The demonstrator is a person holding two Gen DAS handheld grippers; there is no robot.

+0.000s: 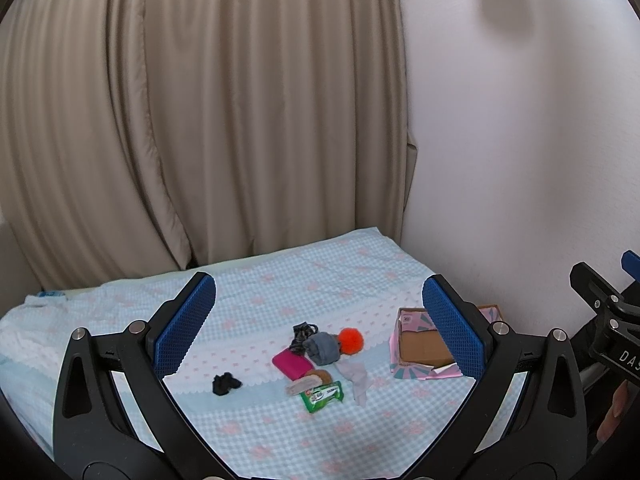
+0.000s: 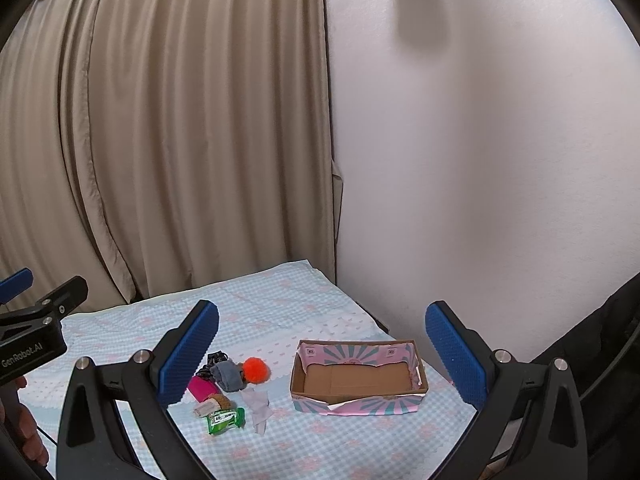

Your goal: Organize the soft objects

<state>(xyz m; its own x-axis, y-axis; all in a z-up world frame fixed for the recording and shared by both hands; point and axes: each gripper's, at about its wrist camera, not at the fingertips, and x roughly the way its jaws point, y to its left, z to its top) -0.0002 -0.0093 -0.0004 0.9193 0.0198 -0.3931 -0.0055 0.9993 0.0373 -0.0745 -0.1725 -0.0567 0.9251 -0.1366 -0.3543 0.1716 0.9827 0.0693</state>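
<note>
A small heap lies mid-bed: an orange pom-pom (image 1: 351, 337) (image 2: 255, 369), a grey rolled cloth (image 1: 322, 347) (image 2: 227, 375), a pink pouch (image 1: 291, 363) (image 2: 201, 387), a white cloth (image 1: 357, 379) (image 2: 257, 404), a green packet (image 1: 322, 396) (image 2: 225, 420), a brown item (image 1: 310, 381) and a dark patterned piece (image 1: 303, 332). A black sock (image 1: 225, 384) lies apart to the left. An open pink-and-teal cardboard box (image 2: 356, 406) (image 1: 424, 372) sits empty to the right. My left gripper (image 1: 320, 320) and right gripper (image 2: 322, 354) are open, empty, held above the bed.
The bed has a blue checked cover (image 1: 304, 280) (image 2: 360, 452). Beige curtains (image 1: 200, 120) hang behind it and a white wall (image 2: 480, 160) runs along its right side. The right gripper's body shows at the left wrist view's right edge (image 1: 608, 320).
</note>
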